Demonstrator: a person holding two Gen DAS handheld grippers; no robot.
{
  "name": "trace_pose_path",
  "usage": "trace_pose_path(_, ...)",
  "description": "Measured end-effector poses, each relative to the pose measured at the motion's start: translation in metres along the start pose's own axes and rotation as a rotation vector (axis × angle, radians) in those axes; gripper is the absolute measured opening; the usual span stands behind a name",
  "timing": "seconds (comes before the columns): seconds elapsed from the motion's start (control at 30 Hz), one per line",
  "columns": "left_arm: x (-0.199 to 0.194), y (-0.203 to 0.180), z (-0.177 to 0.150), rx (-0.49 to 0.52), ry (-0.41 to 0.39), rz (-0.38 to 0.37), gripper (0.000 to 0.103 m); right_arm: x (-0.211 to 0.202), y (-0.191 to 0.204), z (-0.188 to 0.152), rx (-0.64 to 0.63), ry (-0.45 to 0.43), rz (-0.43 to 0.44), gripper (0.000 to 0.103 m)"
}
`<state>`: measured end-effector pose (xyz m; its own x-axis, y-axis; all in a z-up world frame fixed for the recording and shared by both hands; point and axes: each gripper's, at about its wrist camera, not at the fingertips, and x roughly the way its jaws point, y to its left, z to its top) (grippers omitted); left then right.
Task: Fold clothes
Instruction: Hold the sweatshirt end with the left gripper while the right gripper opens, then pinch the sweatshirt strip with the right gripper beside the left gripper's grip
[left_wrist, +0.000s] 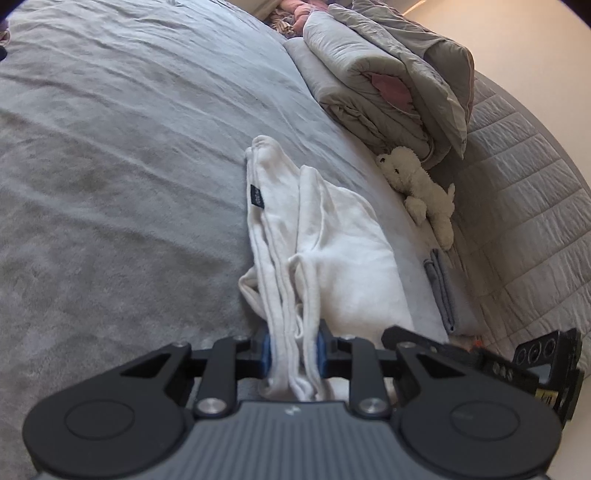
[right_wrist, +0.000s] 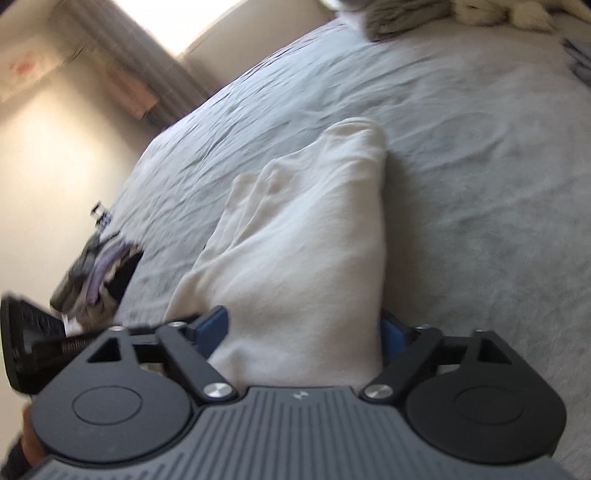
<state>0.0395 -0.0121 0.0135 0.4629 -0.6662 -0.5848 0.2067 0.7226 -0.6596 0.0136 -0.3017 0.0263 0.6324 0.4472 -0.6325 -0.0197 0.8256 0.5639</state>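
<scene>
A white garment (left_wrist: 332, 236) lies in long folds on the grey bedsheet (left_wrist: 110, 147), with a small dark label on its left side. My left gripper (left_wrist: 293, 350) is shut on the near end of it, and bunched folds are squeezed between the blue pads (left_wrist: 266, 352). In the right wrist view the same white garment (right_wrist: 306, 229) rises in a broad fold from between the jaws of my right gripper (right_wrist: 303, 328). Those jaws stand wide, with the cloth filling the gap but not visibly pinched. The view is blurred.
A folded grey quilt (left_wrist: 391, 81) and a white plush toy (left_wrist: 421, 188) lie against the quilted headboard (left_wrist: 524, 192). A small folded grey cloth (left_wrist: 443, 291) sits right of the garment. Wide grey sheet stretches to the left. A wall and curtain (right_wrist: 122, 81) stand beyond the bed.
</scene>
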Motion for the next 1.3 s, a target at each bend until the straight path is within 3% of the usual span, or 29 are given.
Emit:
trace_pose_path(0.07,0.000,-0.001,0.000,0.005,0.000,0.002,0.023,-0.001,0.001,0.001,-0.008,-0.006,-0.019,0.063)
trace_pose_path(0.3,0.001,0.001,0.000,0.002,0.003,0.001,0.023,-0.003,0.008,0.002,-0.060,-0.024,-0.038,0.060)
trace_pose_path(0.47,0.003,0.000,0.000,0.010,0.005,0.003,0.023,0.009,-0.004,0.001,0.014,0.015,0.008,0.079)
trace_pose_path(0.6,0.004,-0.001,0.000,0.021,0.003,0.013,0.023,0.015,0.011,-0.005,-0.084,-0.006,-0.037,0.080)
trace_pose_path(0.77,0.000,-0.012,-0.002,0.096,-0.022,0.044,0.022,0.005,0.025,-0.008,-0.148,-0.070,-0.092,0.052)
trace_pose_path(0.87,-0.007,-0.024,-0.005,0.172,-0.066,0.066,0.021,-0.004,0.036,-0.010,-0.200,-0.122,-0.109,0.046)
trace_pose_path(0.97,-0.009,-0.028,-0.005,0.201,-0.084,0.090,0.021,-0.010,0.057,-0.018,-0.329,-0.194,-0.134,0.046)
trace_pose_path(1.03,-0.004,-0.025,-0.004,0.188,-0.064,0.103,0.021,-0.006,0.057,-0.017,-0.339,-0.181,-0.142,0.046)
trace_pose_path(1.17,-0.001,-0.021,-0.004,0.181,-0.050,0.112,0.021,0.009,0.042,-0.015,-0.282,-0.103,-0.146,0.052)
trace_pose_path(1.3,-0.001,-0.015,-0.003,0.153,-0.042,0.099,0.024,0.011,0.027,-0.008,-0.166,-0.067,-0.085,0.060)
